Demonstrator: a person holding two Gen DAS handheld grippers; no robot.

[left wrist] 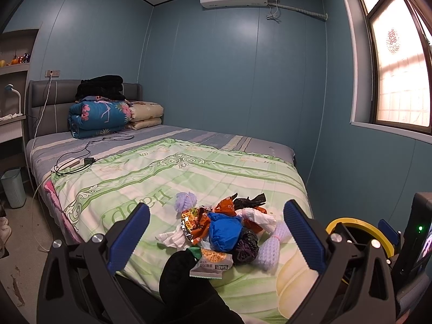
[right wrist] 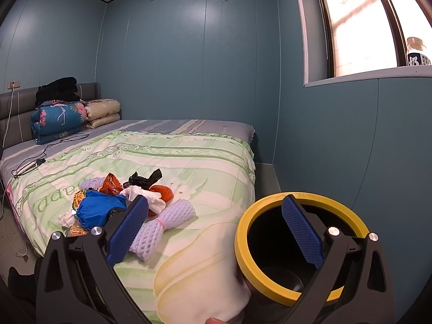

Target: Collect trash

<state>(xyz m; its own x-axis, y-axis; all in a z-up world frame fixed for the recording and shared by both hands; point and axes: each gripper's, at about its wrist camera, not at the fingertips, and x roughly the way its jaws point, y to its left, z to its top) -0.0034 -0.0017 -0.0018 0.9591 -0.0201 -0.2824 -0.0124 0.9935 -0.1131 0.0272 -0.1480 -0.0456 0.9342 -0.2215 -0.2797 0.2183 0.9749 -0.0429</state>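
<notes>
Trash pile waited on the bed, both grippers spread and empty.

The trash pile [left wrist: 224,229] lay near the bed's [left wrist: 189,172] foot, beside the yellow-rimmed bin [right wrist: 299,245]. The left gripper [left wrist: 216,240] and right gripper [right wrist: 216,232] gaped; wrappers looked light, crinkly, best pinched by a loose edge.

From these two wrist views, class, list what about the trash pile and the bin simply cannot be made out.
- Yellow-rimmed bin: its outer body, cut off by the bed corner and the right gripper in the right wrist view.
- Trash pile: lower items, covered by upper ones.
- Snack packet print: too small, left wrist view.
</notes>
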